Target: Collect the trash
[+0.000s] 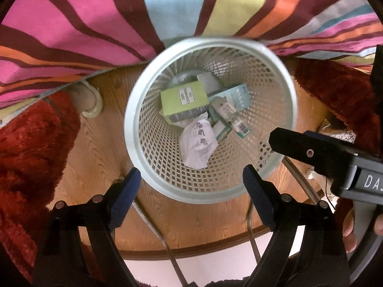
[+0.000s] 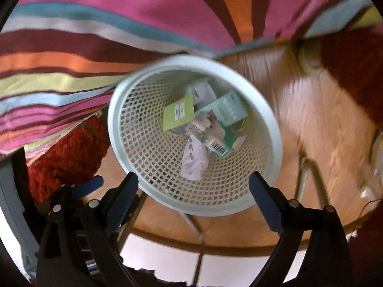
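Observation:
A white lattice wastebasket [image 1: 134,129] stands on the wood floor; it also shows in the right wrist view [image 2: 115,129]. Inside lie a green box [image 1: 182,100], a teal box [image 1: 237,95], crumpled white paper [image 1: 198,143] and other small packaging. In the right wrist view I see the green box [image 2: 178,112], the teal box [image 2: 225,110] and the paper [image 2: 194,160]. My left gripper [image 1: 191,181] is open and empty above the basket's near rim. My right gripper [image 2: 194,184] is open and empty above the basket; its body shows in the left wrist view [image 1: 318,153].
A striped multicoloured bedspread [image 1: 95,24] hangs behind the basket. A red shaggy rug [image 1: 31,143] lies left and right of it. A round wooden furniture leg [image 1: 88,100] stands at the left. Metal tubes [image 2: 308,184] and a glass tabletop edge lie below me.

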A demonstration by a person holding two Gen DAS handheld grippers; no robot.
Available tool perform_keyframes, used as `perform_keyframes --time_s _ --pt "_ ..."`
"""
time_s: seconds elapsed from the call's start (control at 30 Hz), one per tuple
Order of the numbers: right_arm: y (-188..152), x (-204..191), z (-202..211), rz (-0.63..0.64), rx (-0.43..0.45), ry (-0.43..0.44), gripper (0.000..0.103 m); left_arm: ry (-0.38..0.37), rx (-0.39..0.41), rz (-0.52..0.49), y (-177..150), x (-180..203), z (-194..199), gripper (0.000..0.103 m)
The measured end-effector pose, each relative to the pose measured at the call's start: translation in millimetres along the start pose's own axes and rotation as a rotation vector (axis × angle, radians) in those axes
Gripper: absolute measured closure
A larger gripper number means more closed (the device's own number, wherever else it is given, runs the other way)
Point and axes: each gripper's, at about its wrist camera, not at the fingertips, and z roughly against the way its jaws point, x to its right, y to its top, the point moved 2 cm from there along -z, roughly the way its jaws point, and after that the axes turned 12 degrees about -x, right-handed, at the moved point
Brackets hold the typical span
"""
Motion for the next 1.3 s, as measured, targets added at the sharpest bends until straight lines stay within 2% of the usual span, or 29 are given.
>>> perform_keyframes --time_s 0.23,0.5,0.77,1.2,1.3 --pt "-17.4 2.8 29.2 -0.001 0.078 -0.014 0.014 0.043 0.092 -0.018 -21.5 5.9 31.2 0.018" --pt "-42.5 -3.9 67.1 0.047 0.204 -0.009 0.014 0.021 0.228 -0.002 -44.9 2.4 66.0 0.018" --pt "-68.8 -22.4 108.1 0.144 0.368 -0.050 0.014 0.054 0.390 -0.016 -69.1 8.1 107.4 0.018" --pt "-97.7 -40.0 182.7 0.214 0.676 -0.037 0.014 0.114 0.689 -0.036 -99.7 25.7 183.5 0.018" --pt "-101.6 -41.9 193.5 0.225 0.728 -0.059 0.014 0.119 0.736 -0.034 -104.3 25.9 198.6 0.018"
